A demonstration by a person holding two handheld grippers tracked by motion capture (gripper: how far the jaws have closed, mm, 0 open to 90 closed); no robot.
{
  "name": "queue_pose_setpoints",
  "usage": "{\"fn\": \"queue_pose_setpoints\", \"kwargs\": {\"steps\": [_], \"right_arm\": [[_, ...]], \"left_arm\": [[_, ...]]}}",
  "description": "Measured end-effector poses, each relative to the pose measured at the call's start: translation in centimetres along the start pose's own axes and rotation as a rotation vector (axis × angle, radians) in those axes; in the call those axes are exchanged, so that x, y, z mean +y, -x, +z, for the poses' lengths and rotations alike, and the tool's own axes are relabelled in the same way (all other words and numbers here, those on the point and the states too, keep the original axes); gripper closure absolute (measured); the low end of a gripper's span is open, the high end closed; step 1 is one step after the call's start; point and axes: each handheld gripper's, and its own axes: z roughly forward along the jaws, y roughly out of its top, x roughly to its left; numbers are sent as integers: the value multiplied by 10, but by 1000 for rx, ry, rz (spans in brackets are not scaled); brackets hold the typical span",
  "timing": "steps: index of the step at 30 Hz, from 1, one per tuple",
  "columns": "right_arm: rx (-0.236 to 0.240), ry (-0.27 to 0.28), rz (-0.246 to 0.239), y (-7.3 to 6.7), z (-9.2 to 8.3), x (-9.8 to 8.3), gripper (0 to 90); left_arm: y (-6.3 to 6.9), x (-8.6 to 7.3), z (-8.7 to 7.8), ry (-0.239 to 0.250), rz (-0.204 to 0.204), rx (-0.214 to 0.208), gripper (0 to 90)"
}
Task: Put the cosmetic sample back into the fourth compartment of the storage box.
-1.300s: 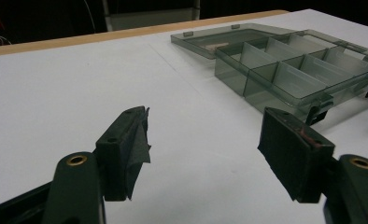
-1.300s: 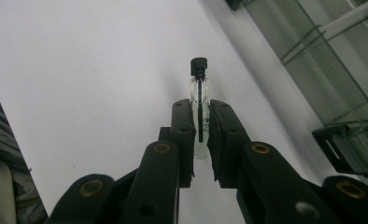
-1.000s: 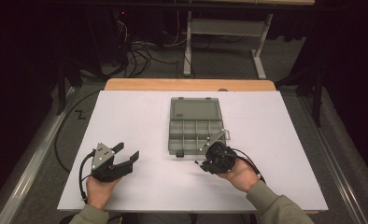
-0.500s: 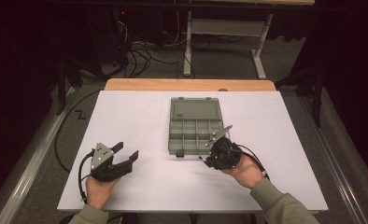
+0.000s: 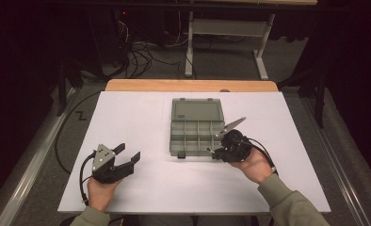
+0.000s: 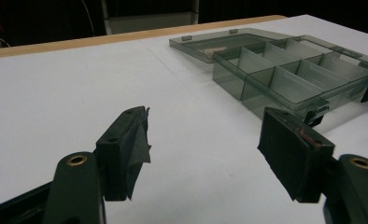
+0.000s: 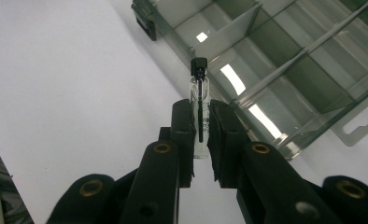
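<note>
Closest in, down at the near edge of the white table (image 5: 141, 117), two hands on two tongs: the left gripper (image 5: 127, 160) sits low near the front left, jaws spread wide with nothing between them, and its own view confirms it, two black pads (image 6: 130, 149) standing well apart over bare table top. Over on the right, the right gripper (image 5: 216, 149) hovers at the front right corner of the organiser box (image 5: 196, 136), and here the high view gives little away, just a dark bundle over a fist. The right gripper view tells the story: the jaws are pinched together on one small glass vial (image 7: 199, 100), clear body, black cap up top, a dark stem running down inside, held upright between the pads just in front of the box's near wall. There is some print on the vial, too small to read. One vial, one box, two grippers. Further out, the box lies open in the middle of the table, smoky clear plastic, its lid (image 5: 196, 109) flat on the far side; the left gripper view shows the dividers (image 6: 285, 74) side-on. Beyond that, a strip of bare wooden edge (image 5: 191, 85).
</note>
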Motion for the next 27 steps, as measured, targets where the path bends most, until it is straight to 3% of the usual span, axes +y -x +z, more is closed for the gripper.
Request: {"fn": "queue_pose_setpoints", "kwargs": {"steps": [22, 27], "right_arm": [[-47, 7, 70, 29, -4, 7, 823], [-64, 16, 105, 37, -3, 10, 823]], "left_arm": [[0, -2, 1, -7, 4, 0, 328], [-1, -1, 1, -3, -1, 3, 329]]}}
